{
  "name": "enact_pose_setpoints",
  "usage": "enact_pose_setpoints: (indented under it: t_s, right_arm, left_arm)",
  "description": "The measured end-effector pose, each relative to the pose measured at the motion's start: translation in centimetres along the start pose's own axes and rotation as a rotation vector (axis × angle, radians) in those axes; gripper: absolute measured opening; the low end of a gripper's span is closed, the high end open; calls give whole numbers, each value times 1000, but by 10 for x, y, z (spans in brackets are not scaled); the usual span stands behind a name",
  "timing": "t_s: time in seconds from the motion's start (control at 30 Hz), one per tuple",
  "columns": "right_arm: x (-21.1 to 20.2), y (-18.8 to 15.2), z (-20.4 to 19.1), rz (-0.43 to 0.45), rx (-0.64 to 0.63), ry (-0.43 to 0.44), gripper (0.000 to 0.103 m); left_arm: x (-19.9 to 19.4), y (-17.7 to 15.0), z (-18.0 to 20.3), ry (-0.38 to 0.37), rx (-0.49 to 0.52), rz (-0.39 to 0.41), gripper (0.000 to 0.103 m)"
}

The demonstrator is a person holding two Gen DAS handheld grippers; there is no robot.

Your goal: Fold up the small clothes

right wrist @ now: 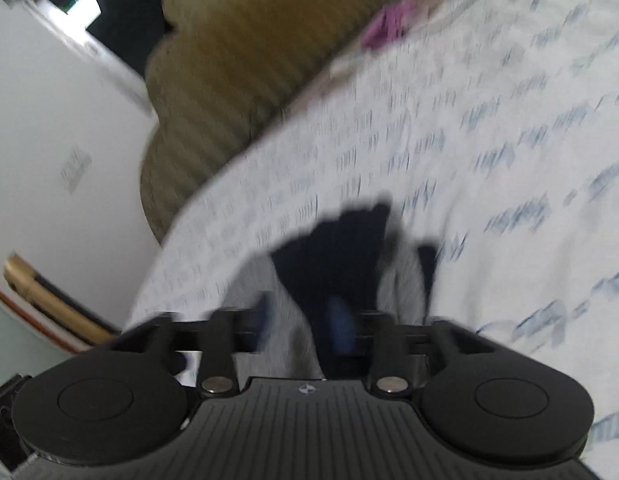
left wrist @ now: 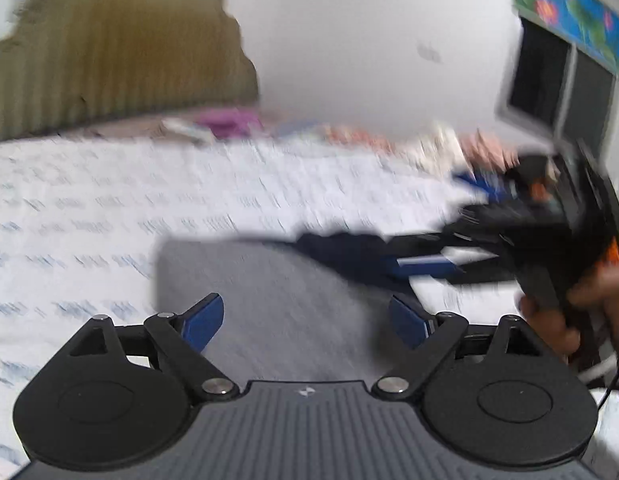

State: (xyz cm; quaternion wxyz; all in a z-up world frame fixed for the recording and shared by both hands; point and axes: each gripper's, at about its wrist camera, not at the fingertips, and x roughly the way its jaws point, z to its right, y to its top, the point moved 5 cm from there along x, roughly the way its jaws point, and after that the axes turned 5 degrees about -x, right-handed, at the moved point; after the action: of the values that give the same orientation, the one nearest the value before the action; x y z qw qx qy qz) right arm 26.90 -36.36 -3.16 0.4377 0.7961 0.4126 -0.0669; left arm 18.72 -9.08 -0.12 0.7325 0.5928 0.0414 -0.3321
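Grey-and-navy small cloth garment (left wrist: pixel 277 280) lies flat on the white blue-printed bedsheet (left wrist: pixel 109 200), long axis running left-right, just ahead of the wide-open, empty left gripper (left wrist: pixel 305 320); right gripper (left wrist: pixel 425 264), parted, empty, reaches its navy end.

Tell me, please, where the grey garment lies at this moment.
In the left wrist view the grey garment lies flat on the white patterned bedsheet, just ahead of the left gripper; its dark navy part points right, toward the right gripper.
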Motion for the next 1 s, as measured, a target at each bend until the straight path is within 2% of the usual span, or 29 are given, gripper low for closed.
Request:
enact_pose_setpoints:
  t_s: [0.03,0.07,0.13,0.2,0.23,0.27,0.3,0.33,0.37,0.4,0.43,0.47,0.53,0.67,0.77,0.83,0.93,1.0]
  right_arm:
    - [-7,5,6,24,-14,-32,74]
    - [-8,9,14,26,-27,-74,75]
    - [2,12,32,-31,-28,-134,74]
    - [17,8,45,-113,5,-131,74]
    - [24,3,47,-150,20,-108,74]
    - [31,0,48,-179,37,-70,73]
    - [37,-4,47,-208,49,-25,73]
    - [42,-8,44,-228,53,6,72]
    - [48,-11,43,-240,49,14,66]
    - [52,-13,43,-241,48,19,58]
    - [56,-13,45,-238,68,34,55]
    - [59,-13,48,-235,102,56,45]
    - [59,-13,48,-228,140,78,39]
    - [42,-11,22,-188,52,59,35]
    - [41,0,-9,-176,19,114,34]
    - [51,7,-30,-182,11,147,34]
    - [82,13,-51,-203,49,196,34]
    - [110,13,-56,-218,86,187,33]
  left_arm:
    - [1,5,-13,18,-43,-10,91]
    - [10,8,-30,33,-117,-41,91]
    - [30,5,-69,78,-336,-130,90]
    - [52,-9,-98,28,-586,-248,90]
    - [52,-13,-103,-16,-643,-234,89]
    - [52,-14,-103,-57,-660,-226,89]
    - [54,-16,-101,-98,-683,-251,89]
    - [56,-17,-100,-121,-705,-264,84]
    - [58,-18,-97,-127,-699,-266,73]
    - [63,-17,-95,-117,-678,-280,67]
    - [70,-16,-92,-96,-662,-299,51]
    - [79,-16,-93,-83,-656,-323,37]
    - [87,-14,-94,-96,-671,-345,29]
    - [67,-6,-81,-48,-564,-312,22]
    - [44,2,-86,-45,-547,-294,21]
    - [30,15,-100,-41,-532,-289,21]
    - [18,37,-135,35,-504,-256,21]
    - [21,44,-160,74,-500,-265,21]
